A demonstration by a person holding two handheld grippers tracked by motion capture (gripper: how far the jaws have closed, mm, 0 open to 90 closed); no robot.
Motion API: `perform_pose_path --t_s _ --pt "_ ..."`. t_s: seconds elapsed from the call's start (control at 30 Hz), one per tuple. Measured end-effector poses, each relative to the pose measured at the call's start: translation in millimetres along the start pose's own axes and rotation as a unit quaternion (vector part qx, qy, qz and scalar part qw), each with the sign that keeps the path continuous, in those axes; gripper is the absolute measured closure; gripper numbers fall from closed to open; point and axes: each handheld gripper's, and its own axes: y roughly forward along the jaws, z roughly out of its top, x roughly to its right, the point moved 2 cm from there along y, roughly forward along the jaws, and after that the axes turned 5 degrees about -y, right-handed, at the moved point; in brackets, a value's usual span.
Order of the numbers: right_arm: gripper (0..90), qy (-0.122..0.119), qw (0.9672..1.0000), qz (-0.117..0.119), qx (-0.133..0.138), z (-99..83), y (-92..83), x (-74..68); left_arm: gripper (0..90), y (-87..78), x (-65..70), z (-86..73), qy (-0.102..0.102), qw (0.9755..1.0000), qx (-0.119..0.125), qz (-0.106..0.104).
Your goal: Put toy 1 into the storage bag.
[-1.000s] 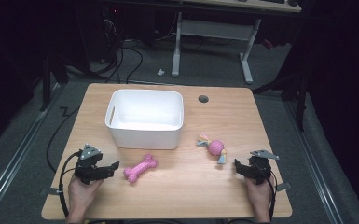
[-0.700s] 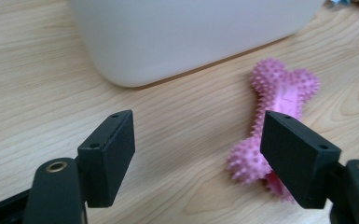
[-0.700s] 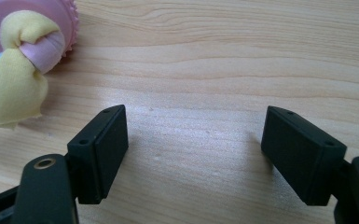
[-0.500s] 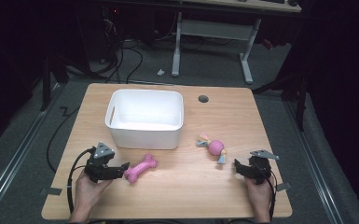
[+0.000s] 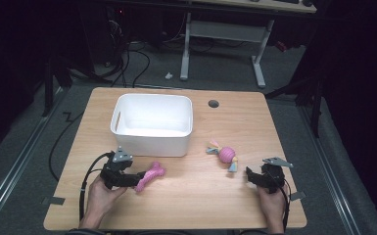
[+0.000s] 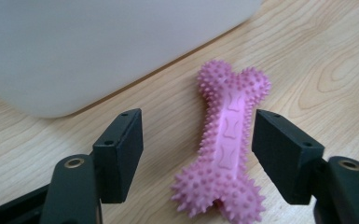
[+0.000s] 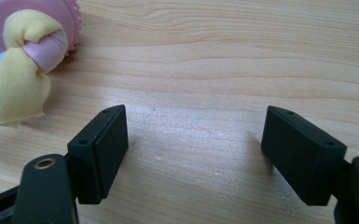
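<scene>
I have the left gripper [image 5: 136, 179] low over the table [image 5: 191, 210] near its front-left corner, jaws spread wide on either side of the pink spiked bone toy [image 5: 149, 176]. In the left gripper view the bone [image 6: 228, 140] lies flat on the wood between my two pads [image 6: 121, 149], closer to the right one; neither pad touches it. The white bin [image 5: 153, 122] stands just behind the bone, toward the table's back-left, its wall [image 6: 98, 42] close ahead of my jaws. My right gripper [image 5: 252, 176] sits near the front-right corner, jaws fully apart and holding nothing, bare wood between them. The pink ball toy with cloth tails [image 5: 225, 155] lies just beyond it toward the table's middle; its yellow knot [image 7: 23, 70] shows at the upper left of the right gripper view.
</scene>
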Motion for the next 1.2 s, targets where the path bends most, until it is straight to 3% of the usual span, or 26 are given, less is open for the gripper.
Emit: perform_pose_path --t_s 0.4,0.7,1.2 --pt "23.0 0.0 1.0 0.0 0.0 0.0 0.0 -0.1 36.8 19.2 13.4 8.1 0.035 0.9985 -0.043 -0.003" --pt "23.0 0.0 1.0 0.001 0.0 0.0 0.0 -0.1 39.5 34.1 20.4 13.6 0.058 0.9951 -0.08 0.005" --pt "23.0 -0.001 1.0 0.002 0.0 0.0 0.0 -0.3 43.8 50.1 22.4 13.1 0.068 0.9911 -0.114 -0.004"
